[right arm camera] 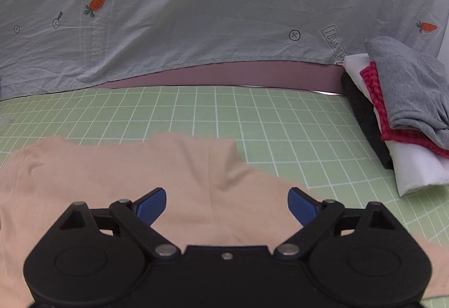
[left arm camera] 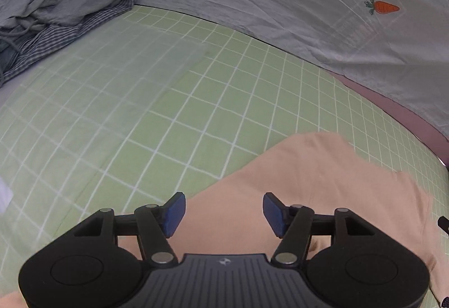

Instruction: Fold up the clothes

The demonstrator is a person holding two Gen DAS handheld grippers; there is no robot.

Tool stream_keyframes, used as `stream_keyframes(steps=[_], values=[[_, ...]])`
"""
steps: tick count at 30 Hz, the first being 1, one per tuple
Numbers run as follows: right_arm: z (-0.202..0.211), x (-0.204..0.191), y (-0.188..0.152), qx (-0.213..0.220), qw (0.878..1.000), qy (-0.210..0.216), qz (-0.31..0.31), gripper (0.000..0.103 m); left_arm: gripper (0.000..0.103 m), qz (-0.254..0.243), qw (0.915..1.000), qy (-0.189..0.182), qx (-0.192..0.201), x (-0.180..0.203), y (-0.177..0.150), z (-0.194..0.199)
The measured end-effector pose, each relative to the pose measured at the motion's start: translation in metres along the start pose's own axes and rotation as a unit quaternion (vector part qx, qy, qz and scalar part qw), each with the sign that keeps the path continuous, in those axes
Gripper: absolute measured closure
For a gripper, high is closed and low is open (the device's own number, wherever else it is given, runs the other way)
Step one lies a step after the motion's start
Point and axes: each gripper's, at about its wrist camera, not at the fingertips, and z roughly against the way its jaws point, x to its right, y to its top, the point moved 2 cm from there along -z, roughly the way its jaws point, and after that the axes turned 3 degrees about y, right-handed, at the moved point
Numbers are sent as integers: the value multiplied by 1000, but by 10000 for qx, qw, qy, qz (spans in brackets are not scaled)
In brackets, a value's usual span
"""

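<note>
Both grippers hang over a peach garment (right arm camera: 140, 167) spread on the green checked sheet (right arm camera: 224, 111): the left gripper (left arm camera: 224, 214) and right gripper (right arm camera: 227, 205) have fingers spread wide, gripping nothing. Far left lies a crumpled heap of clothes (left arm camera: 56, 13); far right, a folded stack (right arm camera: 398, 111).

Peach garment (right arm camera: 118, 167) soft matt cloth; gripper pads (right arm camera: 151, 205) blue rubbery, ribbed

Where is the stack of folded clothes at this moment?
In the right wrist view, the stack of folded clothes lies at the right edge, on the green checked sheet, near the grey carrot-print cover.
</note>
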Motion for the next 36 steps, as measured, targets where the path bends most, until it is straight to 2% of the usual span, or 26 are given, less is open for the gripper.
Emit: stream_keyframes(steps=[2, 5, 11, 14, 16, 18, 20, 21, 22, 30, 31, 33, 34, 35, 36], values=[[-23, -2, 12, -65, 9999, 83, 36, 26, 40, -220, 9997, -64, -10, 21, 17, -20], [-58, -6, 29, -169, 9996, 206, 74, 34, 39, -484, 9987, -138, -67, 43, 33, -46], [-102, -13, 33, -454, 9978, 482, -51, 49, 40, -945, 9952, -198, -139, 68, 36, -75], [-107, -14, 29, -514, 9972, 543, -62, 54, 51, -1057, 9940, -244, -119, 72, 31, -79], [-107, -15, 27, -518, 9971, 561, 25, 56, 79, -1221, 9921, -274, -64, 77, 29, -79], [-107, -18, 25, -498, 9969, 577, 197, 64, 97, -1252, 9914, -368, -57, 80, 27, -81], [-108, -17, 26, -463, 9969, 607, 214, 86, 98, -1321, 9910, -184, 89, 86, 28, -83], [-109, -16, 28, -439, 9971, 602, 177, 91, 98, -1390, 9901, -76, 178, 89, 30, -84], [-112, -15, 30, -416, 9972, 610, 118, 92, 98, -1401, 9899, -5, 234, 91, 34, -86], [-142, -17, 55, -263, 9982, 534, 68, 94, 97, -1096, 9933, 75, 371, 102, 73, -111], [-147, -18, 60, -285, 9982, 529, 61, 93, 92, -1051, 9938, 51, 364, 102, 75, -110], [-149, -19, 67, -351, 9983, 464, 46, 86, 84, -939, 9947, 0, 408, 99, 77, -102], [-150, -19, 70, -384, 9983, 428, 39, 76, 72, -891, 9951, -35, 435, 97, 77, -97], [-141, -19, 65, -384, 9985, 386, 19, 61, 66, -824, 9954, -70, 489, 93, 76, -89], [-129, -19, 57, -375, 9987, 343, -5, 54, 54, -723, 9957, -88, 567, 86, 73, -77]])
